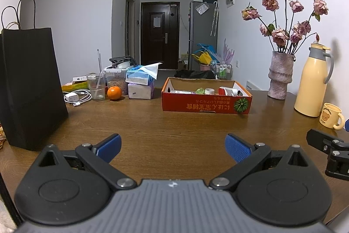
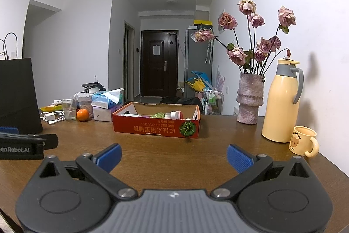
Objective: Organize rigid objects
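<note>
A red cardboard box [image 1: 206, 105] [image 2: 156, 129] sits on the wooden table [image 1: 174, 130] [image 2: 174, 152], holding several small items, among them a tape roll [image 1: 209, 91] and a red and white object [image 1: 228, 91]. My left gripper [image 1: 173, 146] is open and empty above the table, well short of the box. My right gripper [image 2: 173, 156] is open and empty, also short of the box. Part of the right gripper shows at the left wrist view's right edge [image 1: 327, 145]. Part of the left gripper shows at the right wrist view's left edge [image 2: 24, 145].
A black paper bag [image 1: 30, 88] [image 2: 17, 95] stands at the left. Beyond it lie a charger with cable [image 1: 75, 97], a glass [image 1: 96, 86], an orange [image 1: 114, 93] [image 2: 82, 115] and tissue packs [image 1: 140, 84]. At the right stand a vase of dried roses [image 1: 280, 75] [image 2: 249, 99], a yellow thermos [image 1: 312, 82] [image 2: 281, 102] and a bear mug [image 1: 331, 116] [image 2: 303, 141].
</note>
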A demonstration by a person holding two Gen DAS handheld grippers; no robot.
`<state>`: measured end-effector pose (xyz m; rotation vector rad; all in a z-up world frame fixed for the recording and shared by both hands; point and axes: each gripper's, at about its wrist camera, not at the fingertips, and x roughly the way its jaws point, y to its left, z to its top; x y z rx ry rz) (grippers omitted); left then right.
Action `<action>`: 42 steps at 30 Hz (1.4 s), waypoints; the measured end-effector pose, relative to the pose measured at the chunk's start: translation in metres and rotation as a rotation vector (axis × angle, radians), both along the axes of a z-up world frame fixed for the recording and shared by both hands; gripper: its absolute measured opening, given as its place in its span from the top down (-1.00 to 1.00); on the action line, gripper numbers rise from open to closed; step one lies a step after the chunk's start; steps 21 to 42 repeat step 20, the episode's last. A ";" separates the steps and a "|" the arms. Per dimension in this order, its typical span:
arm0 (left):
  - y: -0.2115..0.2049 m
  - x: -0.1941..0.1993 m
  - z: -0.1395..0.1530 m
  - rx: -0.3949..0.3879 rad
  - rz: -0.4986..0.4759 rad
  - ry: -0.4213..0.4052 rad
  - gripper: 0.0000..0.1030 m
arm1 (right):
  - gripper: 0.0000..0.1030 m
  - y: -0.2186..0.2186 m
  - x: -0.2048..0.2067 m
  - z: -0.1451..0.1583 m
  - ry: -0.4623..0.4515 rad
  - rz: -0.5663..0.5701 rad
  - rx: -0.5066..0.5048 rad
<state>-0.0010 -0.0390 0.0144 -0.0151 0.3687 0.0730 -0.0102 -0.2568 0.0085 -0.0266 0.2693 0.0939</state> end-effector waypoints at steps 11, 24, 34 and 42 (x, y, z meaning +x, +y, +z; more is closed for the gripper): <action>-0.002 0.002 -0.007 -0.007 -0.007 0.011 -1.00 | -1.00 -0.002 0.005 -0.001 0.009 0.001 -0.005; -0.001 0.003 -0.007 -0.008 -0.016 0.012 -1.00 | -1.00 -0.001 0.006 -0.002 0.013 0.002 -0.006; -0.001 0.003 -0.007 -0.008 -0.016 0.012 -1.00 | -1.00 -0.001 0.006 -0.002 0.013 0.002 -0.006; -0.001 0.003 -0.007 -0.008 -0.016 0.012 -1.00 | -1.00 -0.001 0.006 -0.002 0.013 0.002 -0.006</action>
